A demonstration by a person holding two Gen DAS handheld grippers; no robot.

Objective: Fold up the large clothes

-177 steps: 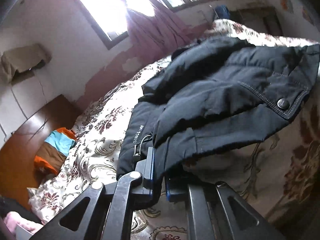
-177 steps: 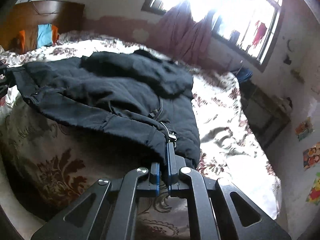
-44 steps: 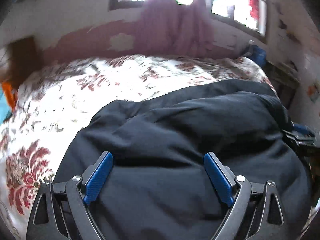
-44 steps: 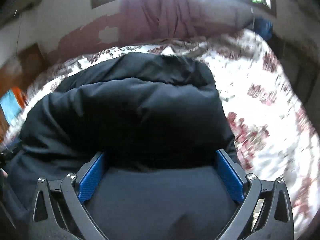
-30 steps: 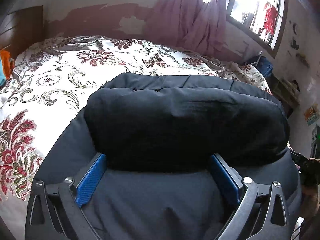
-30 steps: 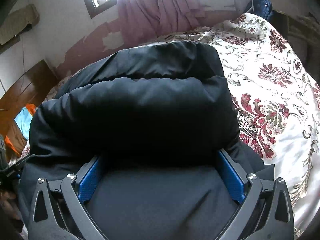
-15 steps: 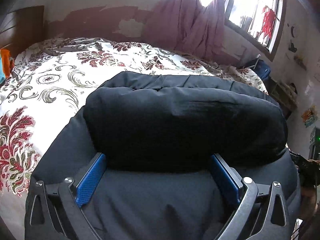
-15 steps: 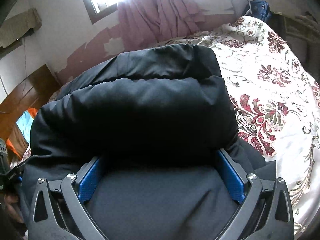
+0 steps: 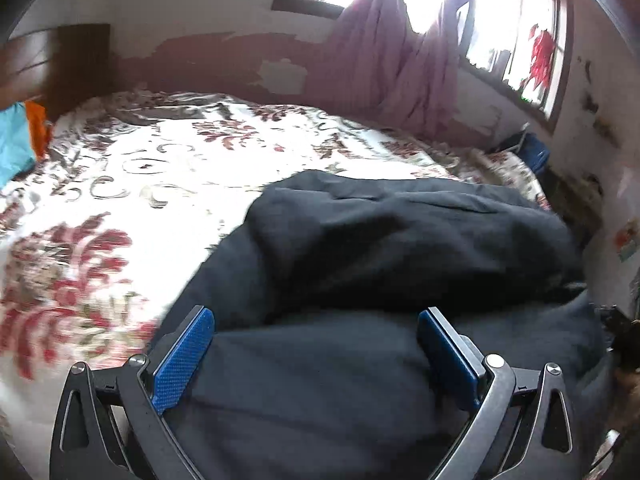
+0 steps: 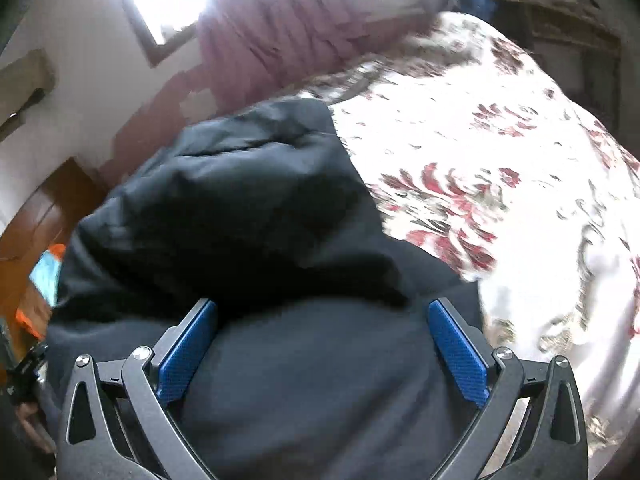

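A dark padded jacket (image 9: 400,248) lies folded into a thick bundle on the bed (image 9: 132,200), which is covered with a white spread patterned in red flowers and grey scrolls. In the left wrist view the left gripper (image 9: 316,344) hangs over the near part of the jacket with its jaws wide apart, the blue pads (image 9: 182,360) standing on either side of the dark cloth and clamping nothing. The upper fold of the jacket bulges up just beyond the fingertips. In the right wrist view the right gripper (image 10: 322,340) is likewise spread wide over the same jacket (image 10: 248,216), its blue pads (image 10: 460,354) flanking the cloth without pinching it. The jacket sits near the edge of the bed closest to the cameras, with bare floral bedspread (image 10: 500,168) stretching away to its side and behind it. A mauve curtain (image 9: 392,60) hangs at the bright window (image 9: 516,36) on the far wall, whose paint is patchy. A brown wooden headboard (image 9: 52,64) stands at the left of the bed, with an orange and turquoise cloth (image 9: 20,136) next to it. Both views are somewhat blurred.
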